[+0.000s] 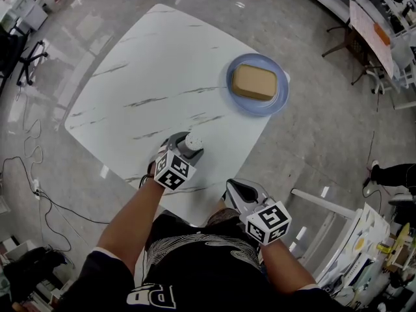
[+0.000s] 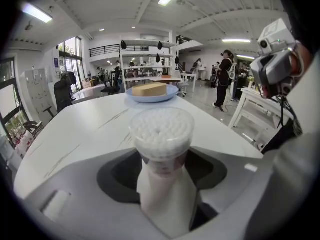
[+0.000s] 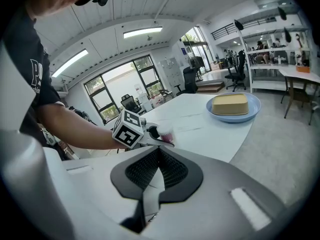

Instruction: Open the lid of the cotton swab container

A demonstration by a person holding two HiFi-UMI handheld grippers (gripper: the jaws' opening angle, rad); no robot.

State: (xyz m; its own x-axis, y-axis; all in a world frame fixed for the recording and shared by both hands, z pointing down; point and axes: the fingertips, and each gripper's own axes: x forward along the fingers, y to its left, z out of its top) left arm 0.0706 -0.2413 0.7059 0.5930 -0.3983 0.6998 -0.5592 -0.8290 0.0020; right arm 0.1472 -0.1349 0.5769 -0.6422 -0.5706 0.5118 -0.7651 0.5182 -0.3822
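Observation:
The cotton swab container (image 1: 193, 140) is a small clear round tub packed with white swabs, standing on the white marble table (image 1: 156, 70) near its front edge. My left gripper (image 1: 184, 149) is shut on the tub's lower part. In the left gripper view the tub (image 2: 162, 134) stands between the jaws, its white swab tips filling the top. My right gripper (image 1: 235, 189) hangs off the table's near corner, shut and empty. Its view shows the closed jaws (image 3: 159, 156), with the left gripper (image 3: 150, 135) and the tub (image 3: 165, 135) beyond them.
A blue plate (image 1: 281, 98) carrying a tan block (image 1: 255, 82) sits at the table's far right corner. White furniture (image 1: 338, 226) stands to my right, and chairs and cables lie on the floor to the left.

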